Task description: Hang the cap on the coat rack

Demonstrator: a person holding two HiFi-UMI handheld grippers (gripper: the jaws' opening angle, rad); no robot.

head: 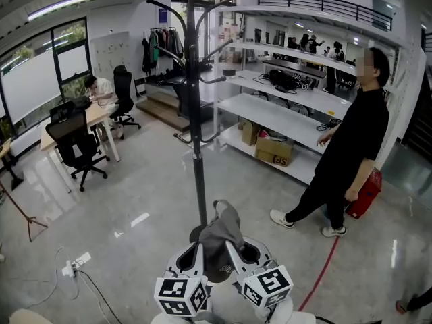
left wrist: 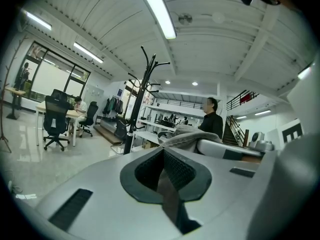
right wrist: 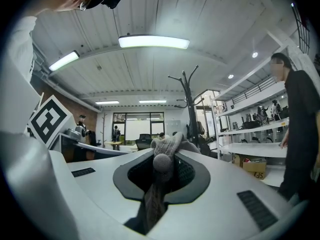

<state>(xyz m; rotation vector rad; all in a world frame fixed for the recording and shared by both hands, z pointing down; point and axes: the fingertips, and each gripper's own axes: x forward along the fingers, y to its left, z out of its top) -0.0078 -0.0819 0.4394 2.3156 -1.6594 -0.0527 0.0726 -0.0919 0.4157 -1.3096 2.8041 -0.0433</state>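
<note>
A grey cap hangs bunched between my two grippers at the bottom centre of the head view. The left gripper is shut on the cap's left side, and a thin dark strip of it sits in the closed jaws. The right gripper is shut on the other side, with grey fabric and the cap's button pinched between its jaws. The black coat rack stands upright just beyond the cap, its hooks high above. It also shows as the coat rack and the coat rack in the gripper views.
A person in black stands to the right by white shelving. A red cable runs across the floor there. A desk with office chairs and a seated person is at the left. A power strip lies low left.
</note>
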